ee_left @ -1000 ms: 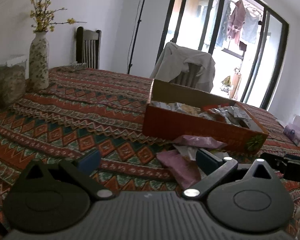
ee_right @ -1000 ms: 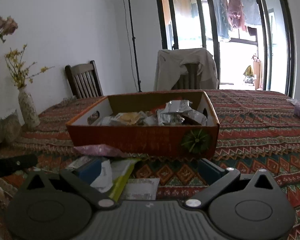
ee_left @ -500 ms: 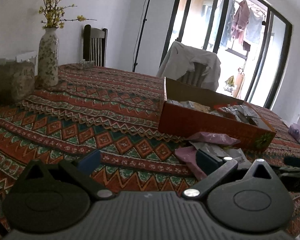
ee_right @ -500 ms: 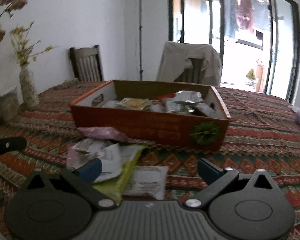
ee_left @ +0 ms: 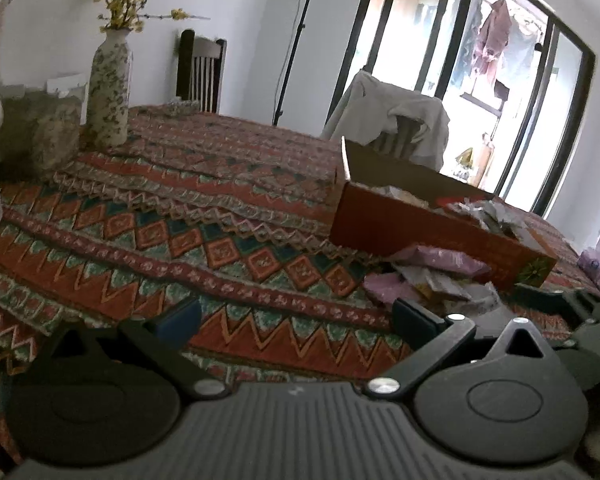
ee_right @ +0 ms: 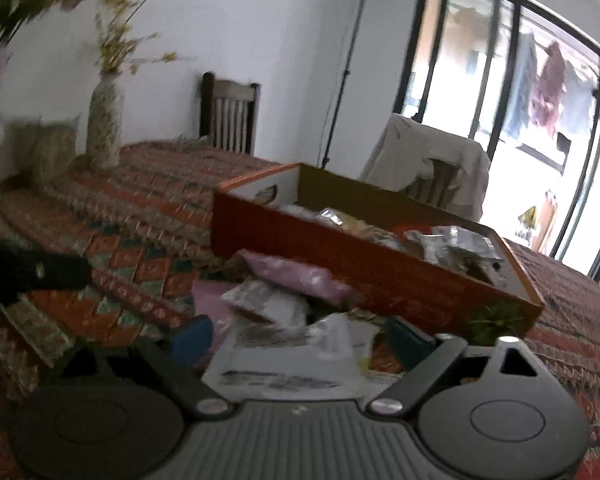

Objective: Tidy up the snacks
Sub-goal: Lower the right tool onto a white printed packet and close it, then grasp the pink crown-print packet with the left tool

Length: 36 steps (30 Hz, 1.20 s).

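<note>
Right wrist view: right gripper (ee_right: pixel 300 338) tilted, jaws closing around white packet (ee_right: pixel 300 356), not yet pressing.

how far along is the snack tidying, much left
Partly done. The orange box already holds several wrappers, silver ones among them. In hand: the right gripper has a white packet between its jaws, which have just been closing; no firm grip shows. Left: the pink packets and other wrappers piled against the box front. The left gripper is open, over bare tablecloth.

Home dining room: patterned tablecloth (ee_left: pixel 220 216), flower vase (ee_left: pixel 108 92), wooden chair (ee_left: pixel 200 72), laundry (ee_left: pixel 495 36) beyond glass doors.
</note>
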Tool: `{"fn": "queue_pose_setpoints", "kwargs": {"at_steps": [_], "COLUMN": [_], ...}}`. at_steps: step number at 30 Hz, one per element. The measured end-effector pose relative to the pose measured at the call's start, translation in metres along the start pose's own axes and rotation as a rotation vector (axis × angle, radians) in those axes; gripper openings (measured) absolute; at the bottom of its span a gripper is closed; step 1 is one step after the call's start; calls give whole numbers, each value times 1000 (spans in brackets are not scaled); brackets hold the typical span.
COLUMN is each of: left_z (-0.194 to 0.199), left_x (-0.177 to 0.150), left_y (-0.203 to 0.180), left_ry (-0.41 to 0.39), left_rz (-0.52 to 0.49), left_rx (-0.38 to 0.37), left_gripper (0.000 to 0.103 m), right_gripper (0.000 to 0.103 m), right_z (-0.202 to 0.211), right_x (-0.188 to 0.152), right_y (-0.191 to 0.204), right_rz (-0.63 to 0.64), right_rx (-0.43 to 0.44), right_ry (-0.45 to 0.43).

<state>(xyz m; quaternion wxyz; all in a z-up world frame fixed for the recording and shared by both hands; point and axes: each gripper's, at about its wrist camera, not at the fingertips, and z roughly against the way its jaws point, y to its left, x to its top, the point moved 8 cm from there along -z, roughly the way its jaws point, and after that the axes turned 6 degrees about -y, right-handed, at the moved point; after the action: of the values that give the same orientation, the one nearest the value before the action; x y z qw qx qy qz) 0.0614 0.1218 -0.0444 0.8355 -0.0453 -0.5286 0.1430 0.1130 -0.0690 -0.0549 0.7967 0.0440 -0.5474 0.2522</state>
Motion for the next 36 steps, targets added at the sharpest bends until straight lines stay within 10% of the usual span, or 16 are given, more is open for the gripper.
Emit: {"fn": "queue_pose_setpoints", "kwargs": {"at_steps": [14, 22, 36], "left_z": [-4, -10, -73], "left_x": [-8, -10, -18], "left_y": [-8, -28, -102], "left_ry": [36, 56, 169], "left_rz": [-15, -26, -68], "left_rx": [-8, 2, 39], "left_gripper": [103, 103, 103], "right_gripper": [24, 22, 22], "right_z": [20, 41, 60], "right_x": [-5, 6, -16], "right_y": [-6, -44, -141], "right_rz": [-78, -259, -401], "right_rx": [102, 145, -20], "right_ry": [-53, -114, -173]}}
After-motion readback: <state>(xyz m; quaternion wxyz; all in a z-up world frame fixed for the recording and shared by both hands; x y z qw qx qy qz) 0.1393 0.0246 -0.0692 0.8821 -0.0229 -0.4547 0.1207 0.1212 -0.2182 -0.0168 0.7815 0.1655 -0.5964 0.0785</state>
